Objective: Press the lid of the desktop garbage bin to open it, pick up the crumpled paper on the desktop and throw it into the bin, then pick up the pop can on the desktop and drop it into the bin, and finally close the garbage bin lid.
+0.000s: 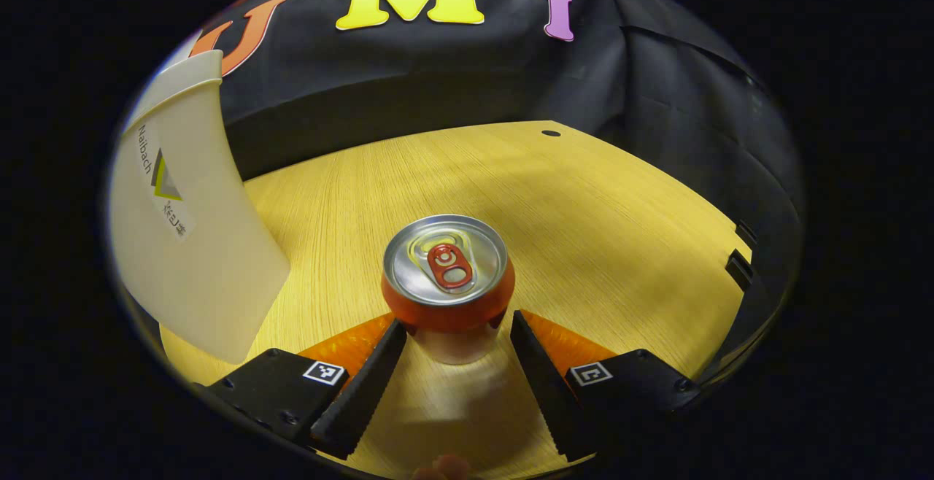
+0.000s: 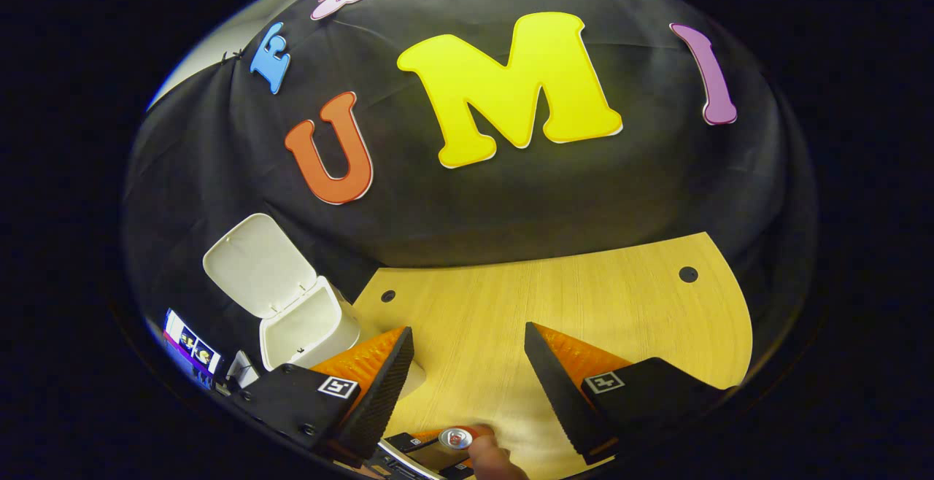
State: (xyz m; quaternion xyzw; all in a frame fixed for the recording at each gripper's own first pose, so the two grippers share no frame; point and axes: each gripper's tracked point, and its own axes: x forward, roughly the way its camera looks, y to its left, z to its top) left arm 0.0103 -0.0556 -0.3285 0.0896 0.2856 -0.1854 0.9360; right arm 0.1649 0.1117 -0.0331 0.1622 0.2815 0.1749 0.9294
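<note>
Pale wood-grain bench carries a pop can standing upright, its silver top and red tab facing up, between the two fingers of the left hand-held gripper. The fingers sit just beside the can on either side, spread slightly wider than it; whether they touch its wall cannot be told. To the left of the can, the cream wall of the garbage bin rises close by. In the right gripper view, the right hand-held gripper hangs above the bench with its fingers spread wide and nothing between them. The bin stands at the far left corner of the bench, its lid tipped up and back, leaving the mouth open. At the near edge, the can's top shows beside a fingertip.
</note>
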